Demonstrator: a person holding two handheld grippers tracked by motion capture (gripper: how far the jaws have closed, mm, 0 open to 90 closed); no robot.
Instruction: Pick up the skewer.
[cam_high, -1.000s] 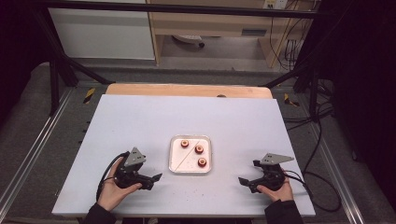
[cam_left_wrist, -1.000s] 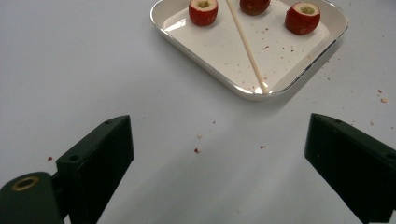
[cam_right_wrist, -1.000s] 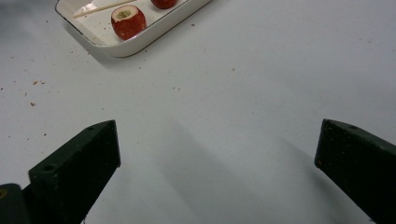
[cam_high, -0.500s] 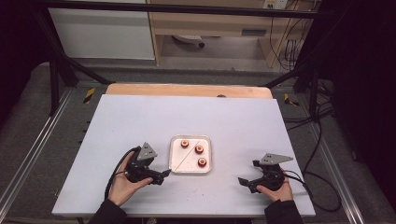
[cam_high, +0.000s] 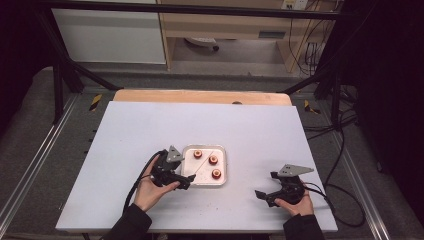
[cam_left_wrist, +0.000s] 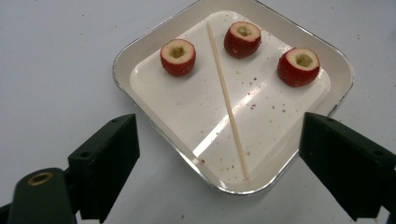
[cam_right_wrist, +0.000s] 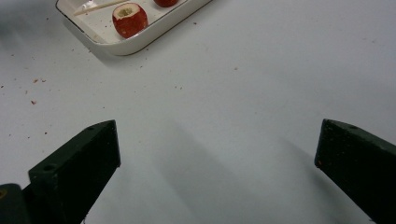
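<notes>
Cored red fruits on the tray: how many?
3, all on the tray: one left of the skewer, two right of it. None seems hidden.

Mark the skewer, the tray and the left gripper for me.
skewer (cam_left_wrist: 227, 100): left gripper view, middle of the thin wooden stick.
tray (cam_left_wrist: 140, 44): left gripper view, its raised rim at the left corner.
left gripper (cam_high: 187, 181): high view, between its open jaws at the tray's near-left edge.

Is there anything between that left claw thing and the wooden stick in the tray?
Nothing visible. The left gripper hangs open over the tray's near corner, and the skewer lies bare ahead of it, apart from the three red fruits.
</notes>
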